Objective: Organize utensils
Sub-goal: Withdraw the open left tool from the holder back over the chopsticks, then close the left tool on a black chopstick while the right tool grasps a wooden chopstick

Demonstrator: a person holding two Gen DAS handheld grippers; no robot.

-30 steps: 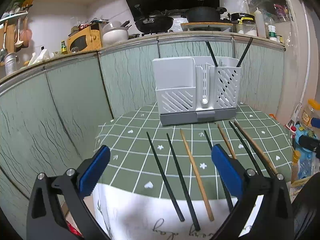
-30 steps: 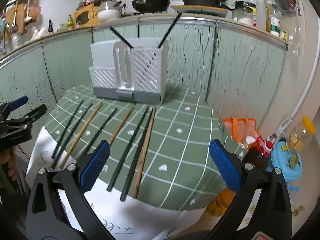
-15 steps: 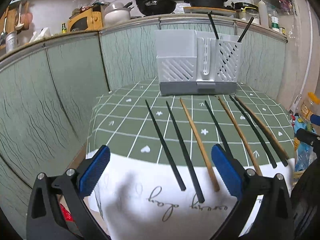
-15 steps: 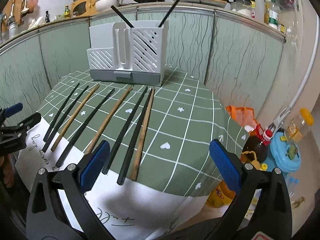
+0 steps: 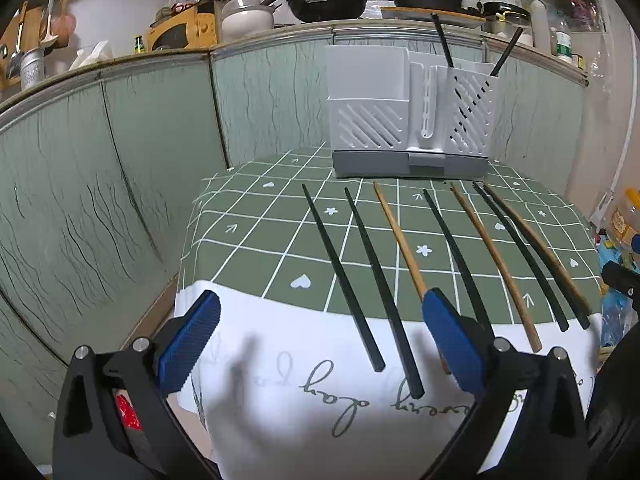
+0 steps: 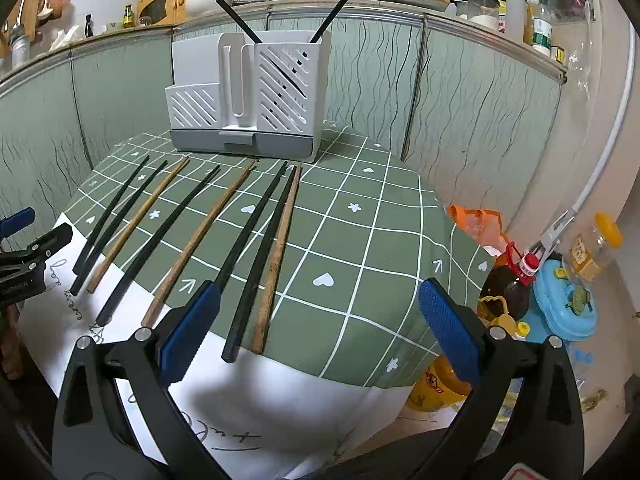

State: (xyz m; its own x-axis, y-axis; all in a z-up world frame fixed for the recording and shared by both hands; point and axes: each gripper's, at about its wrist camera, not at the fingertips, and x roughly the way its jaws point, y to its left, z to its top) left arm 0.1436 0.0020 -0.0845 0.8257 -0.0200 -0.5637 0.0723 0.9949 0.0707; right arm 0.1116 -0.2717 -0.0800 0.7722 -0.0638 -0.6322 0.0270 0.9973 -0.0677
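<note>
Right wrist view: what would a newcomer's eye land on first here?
A fan of loose chopsticks, black and wooden, lies across the green checked tablecloth. Behind them stands the white slotted utensil holder, with two black chopsticks already leaning in its right compartment. The right gripper hangs open nearest the camera.

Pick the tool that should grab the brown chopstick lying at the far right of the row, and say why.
Right. The right tool is open with that brown chopstick lying between its fingers. The left tool, also open, faces the black chopsticks at the row's other end.
</note>
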